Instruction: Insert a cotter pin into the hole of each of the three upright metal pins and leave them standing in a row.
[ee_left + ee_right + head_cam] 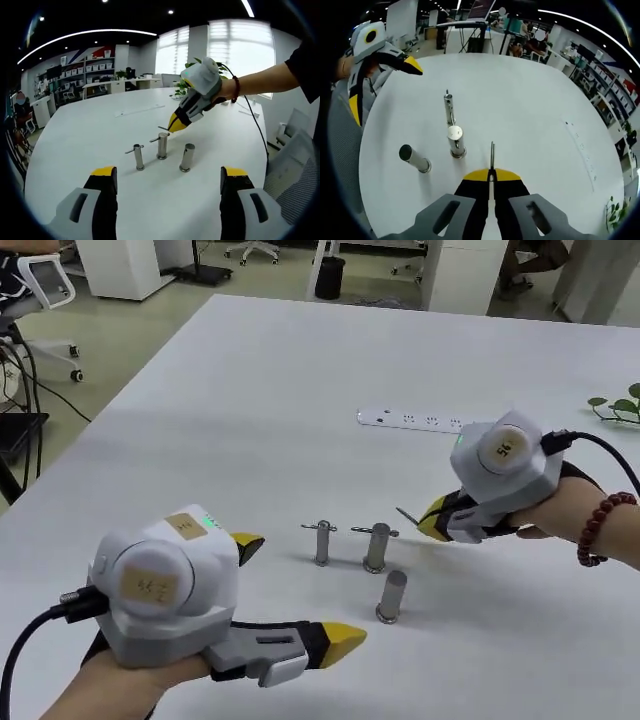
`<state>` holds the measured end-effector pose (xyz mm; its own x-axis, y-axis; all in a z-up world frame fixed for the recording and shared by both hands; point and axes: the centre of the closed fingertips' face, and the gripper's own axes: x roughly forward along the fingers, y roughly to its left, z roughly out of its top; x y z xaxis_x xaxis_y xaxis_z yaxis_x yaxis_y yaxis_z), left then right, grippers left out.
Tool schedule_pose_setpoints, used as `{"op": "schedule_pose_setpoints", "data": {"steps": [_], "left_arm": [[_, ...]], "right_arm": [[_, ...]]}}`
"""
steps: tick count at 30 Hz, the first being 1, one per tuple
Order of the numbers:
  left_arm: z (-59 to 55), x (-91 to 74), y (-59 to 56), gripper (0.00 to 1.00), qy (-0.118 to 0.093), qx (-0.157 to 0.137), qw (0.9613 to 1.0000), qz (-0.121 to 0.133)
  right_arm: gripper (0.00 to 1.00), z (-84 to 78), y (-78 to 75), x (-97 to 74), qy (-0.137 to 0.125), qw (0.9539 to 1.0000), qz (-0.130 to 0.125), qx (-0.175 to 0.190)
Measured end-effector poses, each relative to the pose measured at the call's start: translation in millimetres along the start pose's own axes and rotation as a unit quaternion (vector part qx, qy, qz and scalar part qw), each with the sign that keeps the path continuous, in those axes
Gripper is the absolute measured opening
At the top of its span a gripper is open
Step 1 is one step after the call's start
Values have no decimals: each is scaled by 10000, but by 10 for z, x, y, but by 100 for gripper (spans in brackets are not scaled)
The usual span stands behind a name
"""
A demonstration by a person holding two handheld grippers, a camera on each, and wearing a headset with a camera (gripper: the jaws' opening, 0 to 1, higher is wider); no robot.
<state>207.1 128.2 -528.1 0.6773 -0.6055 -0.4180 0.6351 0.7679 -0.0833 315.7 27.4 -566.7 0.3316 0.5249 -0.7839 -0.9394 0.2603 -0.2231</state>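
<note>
Already two upright silver metal pins [322, 543] on the white worktop [250, 420] carry cotter pins [318, 526]; a third pin [391, 597] stands bare. Right tongs [491, 172] clench a thin cotter pin [492, 155]; left tongs [169, 175] gape.

I see three short steel pins standing upright on the white worktop [250, 420]. The left pin [322, 543] and the middle pin [376, 548] stand side by side, each with a cotter pin crosswise through its head. The third pin [391, 596] stands nearer me, out of line, plain-topped. A loose cotter pin [408, 514] juts out, pinched between the fingers of the right gripper [428, 521], near the middle pin's head.
</note>
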Motion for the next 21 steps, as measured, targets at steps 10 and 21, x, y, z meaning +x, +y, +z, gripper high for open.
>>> {"op": "schedule_pose_setpoints", "data": {"steps": [10,21], "left_arm": [[92,73,-86,74,-64,-261,9992,-294],[157,175,-153,55,81,-489,9970,-590]], "right_arm": [[0,68,117,-147,-136,9989,-29,-443],[0,154,238,-286,-338,9956,-22,-869]]}}
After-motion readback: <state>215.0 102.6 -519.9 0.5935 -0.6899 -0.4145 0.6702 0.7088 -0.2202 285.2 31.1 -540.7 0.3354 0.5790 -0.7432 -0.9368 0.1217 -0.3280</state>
